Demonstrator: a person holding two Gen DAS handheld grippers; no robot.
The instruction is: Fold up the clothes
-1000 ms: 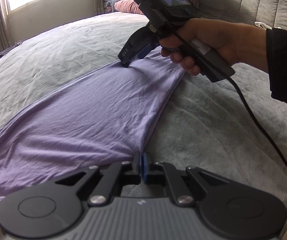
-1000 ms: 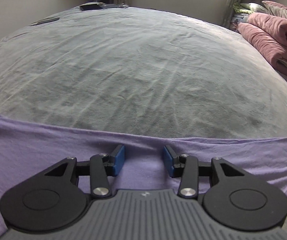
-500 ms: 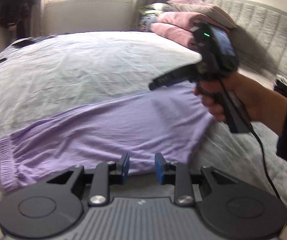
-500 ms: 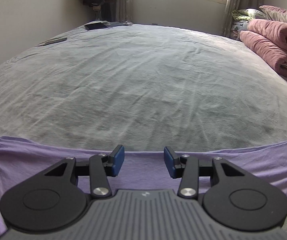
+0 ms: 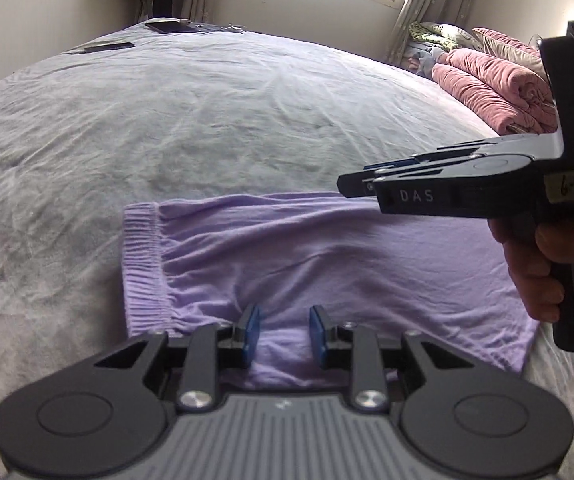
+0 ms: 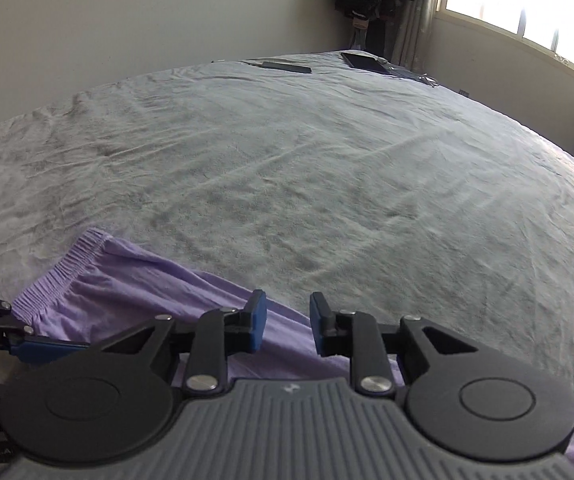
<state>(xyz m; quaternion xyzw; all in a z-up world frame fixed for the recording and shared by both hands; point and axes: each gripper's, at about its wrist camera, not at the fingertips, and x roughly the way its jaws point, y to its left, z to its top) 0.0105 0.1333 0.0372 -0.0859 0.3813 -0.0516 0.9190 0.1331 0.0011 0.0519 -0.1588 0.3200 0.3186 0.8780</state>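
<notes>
A lilac garment (image 5: 307, 256) lies flat on the grey bed cover (image 5: 207, 120), its ribbed band (image 5: 141, 264) at the left end. My left gripper (image 5: 283, 320) hovers over the garment's near edge, open, with only cloth showing below the gap between its blue pads. A hand holds my right gripper (image 5: 357, 184), which reaches in from the right above the garment's far edge. In the right wrist view my right gripper (image 6: 287, 312) has its jaws closing with nothing between them; the garment (image 6: 127, 292) lies beneath. The fingers (image 6: 47, 349) of my left gripper enter at the left.
Folded pink blankets (image 5: 499, 92) and pillows are stacked at the far right by the curtain. A dark tablet (image 5: 175, 26) and another flat dark item (image 5: 103, 46) lie at the bed's far edge. Wide grey cover stretches beyond the garment.
My left gripper opened and let go of the garment's edge, then swung round. My right gripper lifted off the cloth, swung left, and its jaws narrowed. The ribbed band came into view.
</notes>
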